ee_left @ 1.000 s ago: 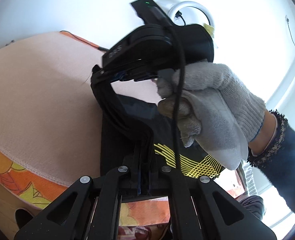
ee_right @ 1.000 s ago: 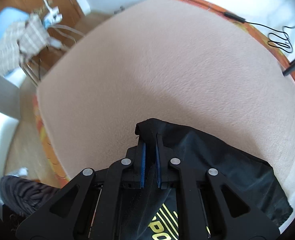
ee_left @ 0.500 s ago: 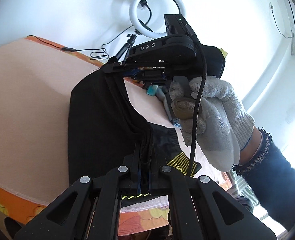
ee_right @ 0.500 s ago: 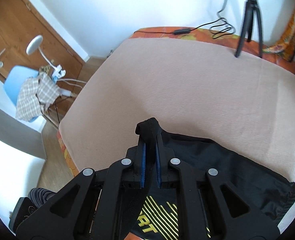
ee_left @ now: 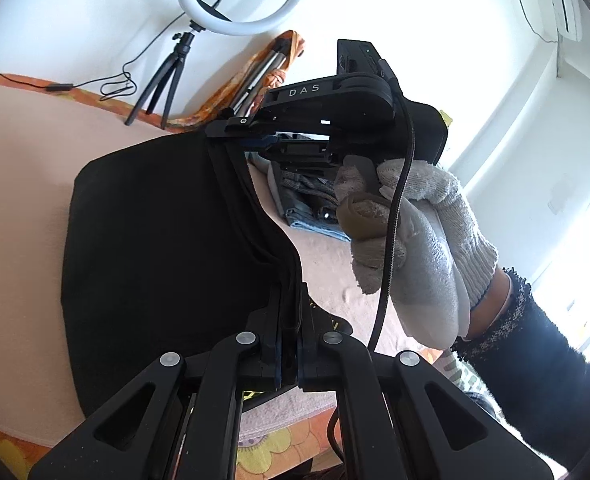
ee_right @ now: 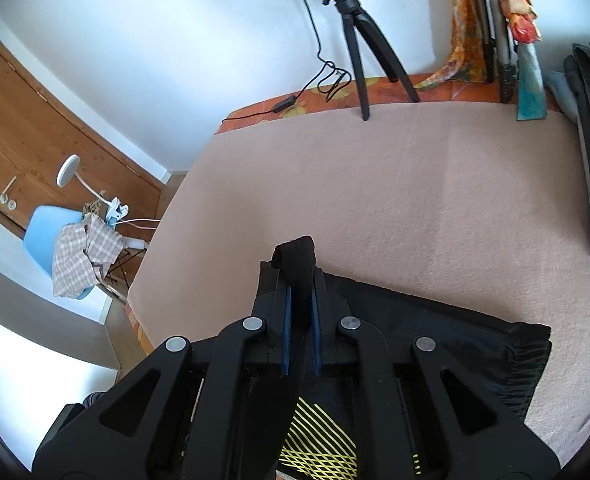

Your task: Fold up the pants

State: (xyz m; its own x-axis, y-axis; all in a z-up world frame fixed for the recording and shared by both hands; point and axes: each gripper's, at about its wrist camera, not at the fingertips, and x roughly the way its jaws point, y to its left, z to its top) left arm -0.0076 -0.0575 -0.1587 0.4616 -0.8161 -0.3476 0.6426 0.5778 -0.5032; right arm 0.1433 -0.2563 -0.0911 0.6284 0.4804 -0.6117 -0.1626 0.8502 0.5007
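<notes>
Left gripper [ee_left: 288,344] and right gripper [ee_right: 299,320], each with fingers clamped on an edge of the black pants [ee_left: 163,248]. The fabric stretches between the two grippers and drapes below them onto the pink bed cover [ee_right: 435,184]. A gloved hand [ee_left: 411,240] holds the right gripper.

Bright daylight, fisheye-warped dark edges
</notes>
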